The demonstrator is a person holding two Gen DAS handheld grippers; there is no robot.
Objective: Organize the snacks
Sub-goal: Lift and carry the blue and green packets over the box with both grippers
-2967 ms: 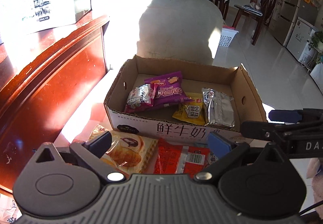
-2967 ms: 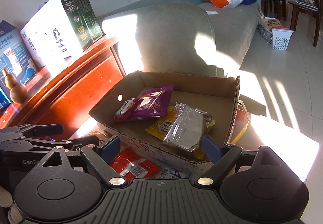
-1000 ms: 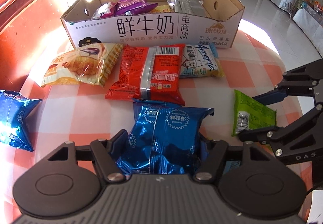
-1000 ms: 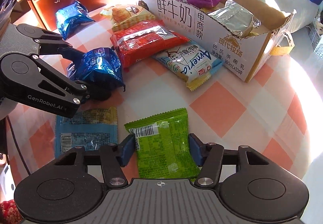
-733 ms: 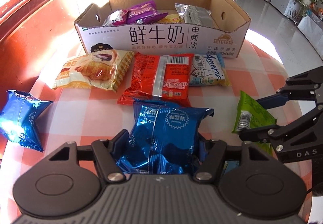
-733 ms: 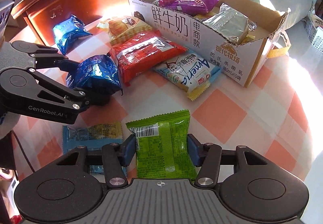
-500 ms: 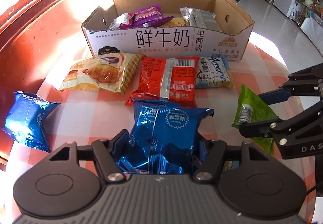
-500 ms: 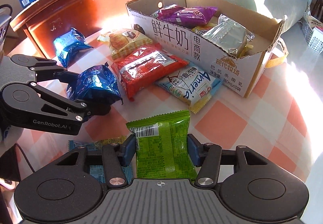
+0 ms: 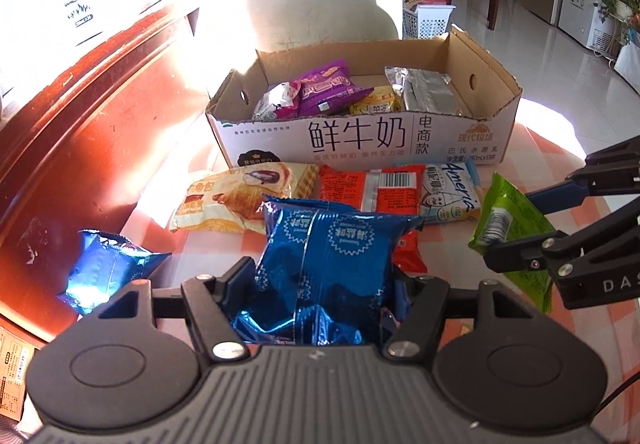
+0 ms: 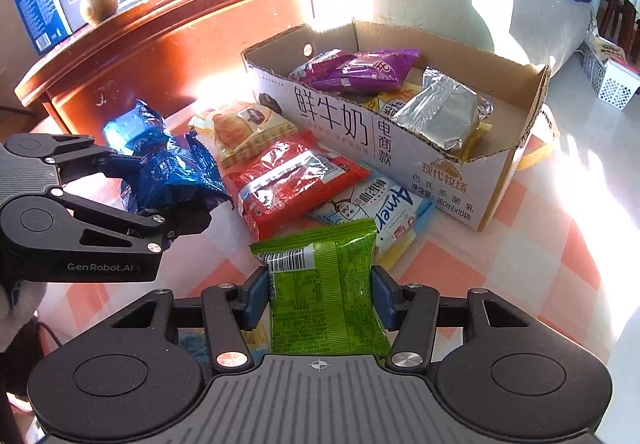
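Blue packet [image 9: 328, 256] is pinched by the left tool [image 9: 320, 294]; green packet [image 10: 326, 284] is pinched by the right tool [image 10: 320, 298].

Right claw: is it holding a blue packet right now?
No, the right claw is shut on a green packet; the blue packet sits in the left claw.

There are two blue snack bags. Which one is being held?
The bigger blue bag, pinched in the left gripper. The other blue bag lies on the table beside the wooden cabinet.
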